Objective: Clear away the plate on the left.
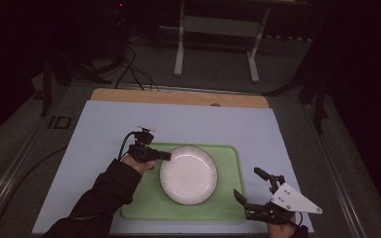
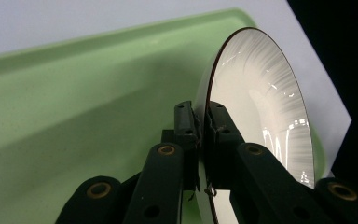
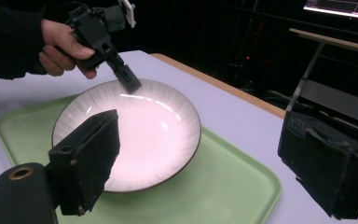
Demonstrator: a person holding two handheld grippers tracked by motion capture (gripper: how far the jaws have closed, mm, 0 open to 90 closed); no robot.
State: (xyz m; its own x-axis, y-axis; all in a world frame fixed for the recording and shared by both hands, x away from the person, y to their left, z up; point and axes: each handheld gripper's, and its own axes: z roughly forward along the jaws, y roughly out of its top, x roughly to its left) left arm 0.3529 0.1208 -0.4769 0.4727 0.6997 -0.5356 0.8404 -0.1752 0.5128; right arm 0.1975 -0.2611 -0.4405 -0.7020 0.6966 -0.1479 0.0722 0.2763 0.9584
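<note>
Nearest the person, at the bottom right of the high view, the right gripper [image 1: 250, 186] sits over the white sheet [image 1: 104, 124] just off the tray's near right corner, with the grey three-cornered plate on its top. Its jaws stand wide apart with nothing between them. In the right gripper view the two black fingers [image 3: 91, 158] rise at either side of the picture, and the plate and tray lie beyond them in the gap, untouched by them.

A little farther in lies the green tray [image 1: 230, 158], flat on the white sheet that covers the table. The white plate [image 1: 188, 174] with its thin dark rim is on the tray, slightly left of the tray's middle.

At the plate's left edge is the left gripper [image 1: 164, 155], held by a hand [image 1: 140, 163] coming out of a dark sleeve [image 1: 104, 193]. Its jaws are pinched nearly together on the plate's rim. The left gripper view shows the rim running edge-on between the two black pads [image 2: 185, 122], one pad on the underside and one on the upper face. The right gripper view shows that same gripper slanting down onto the far rim of the plate.

Beyond the sheet, a strip of bare wooden tabletop [image 1: 178, 97] shows along the far edge. Behind it, the dim floor holds cables [image 1: 134, 69] and a pale metal frame [image 1: 218, 34].
</note>
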